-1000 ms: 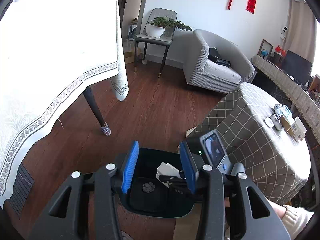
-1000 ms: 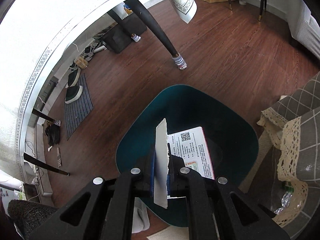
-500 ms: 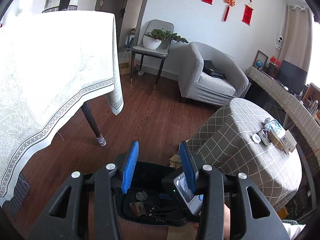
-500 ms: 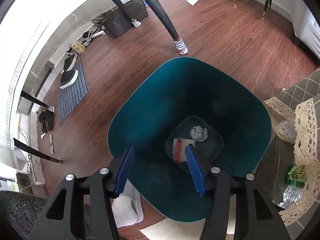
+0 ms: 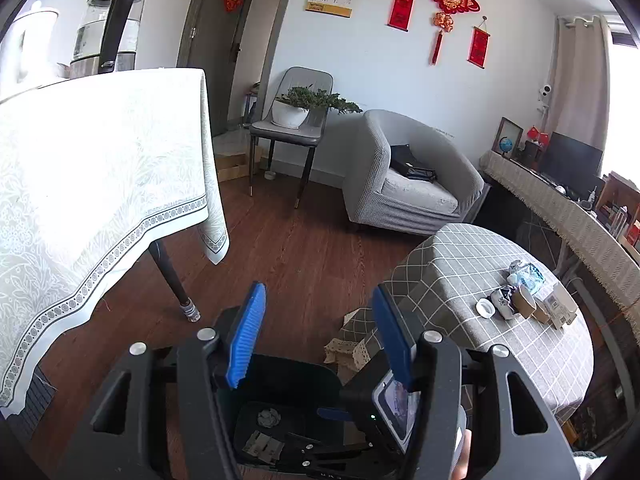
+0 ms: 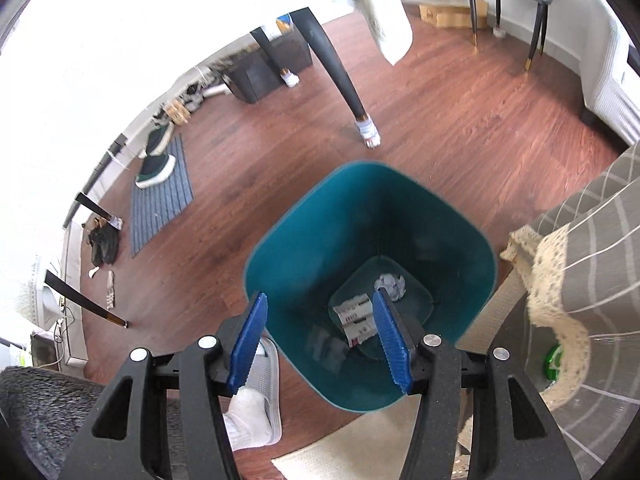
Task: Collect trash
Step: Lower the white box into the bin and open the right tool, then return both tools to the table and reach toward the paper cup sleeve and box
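Note:
A teal trash bin (image 6: 304, 240) stands on the wood floor beside the small table. At its bottom lie a printed paper card (image 6: 356, 316) and a crumpled grey wad (image 6: 390, 285). My right gripper (image 6: 320, 340) is open and empty above the bin's near rim. My left gripper (image 5: 320, 336) is open and empty, higher up, looking across the room; the bin (image 5: 288, 376) with the wad (image 5: 267, 418) shows below it. Several pieces of trash (image 5: 524, 292) lie on the checked tablecloth of the small table (image 5: 460, 272).
A big table with a white cloth (image 5: 100, 184) and a dark leg (image 6: 340, 76) stands left of the bin. A grey armchair (image 5: 404, 184) and a chair with a plant (image 5: 296, 120) are at the back. My slippered foot (image 6: 256, 400) is near the bin.
My right gripper opened and let the paper card drop into the bin, then rose. My left gripper tilted up and away from the bin.

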### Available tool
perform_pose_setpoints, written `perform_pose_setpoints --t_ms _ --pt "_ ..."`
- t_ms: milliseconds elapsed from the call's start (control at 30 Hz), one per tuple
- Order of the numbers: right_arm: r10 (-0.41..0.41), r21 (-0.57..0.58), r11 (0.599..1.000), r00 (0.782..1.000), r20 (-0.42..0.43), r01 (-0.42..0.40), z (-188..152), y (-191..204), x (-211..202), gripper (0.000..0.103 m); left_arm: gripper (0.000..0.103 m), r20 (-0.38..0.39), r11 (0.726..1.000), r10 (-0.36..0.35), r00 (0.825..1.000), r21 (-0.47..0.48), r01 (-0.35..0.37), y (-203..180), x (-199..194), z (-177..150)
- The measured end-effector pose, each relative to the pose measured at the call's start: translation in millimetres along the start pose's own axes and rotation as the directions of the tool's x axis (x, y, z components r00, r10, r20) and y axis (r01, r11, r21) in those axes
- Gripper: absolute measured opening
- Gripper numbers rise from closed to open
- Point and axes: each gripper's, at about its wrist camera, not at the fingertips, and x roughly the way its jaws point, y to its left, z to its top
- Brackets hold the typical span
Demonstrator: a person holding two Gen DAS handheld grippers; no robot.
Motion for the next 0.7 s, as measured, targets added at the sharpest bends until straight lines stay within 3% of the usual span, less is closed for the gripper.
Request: perform_pose_setpoints --t_ms 267,700 --pt "-0.004 -0.033 0.999 0.984 0.181 0.01 -1.6 -4.0 -77.9 0.057 0.067 0.012 1.0 -0.005 1.0 0.024 0.005 -23.7 10.6 5.9" --pt "-0.104 -0.037 0.992 0.942 0.319 0.122 -30.0 -34.6 -176.5 0.061 0.077 0.012 0.994 -0.06 0.998 0.094 0.058 -87.7 28.7 4.4"
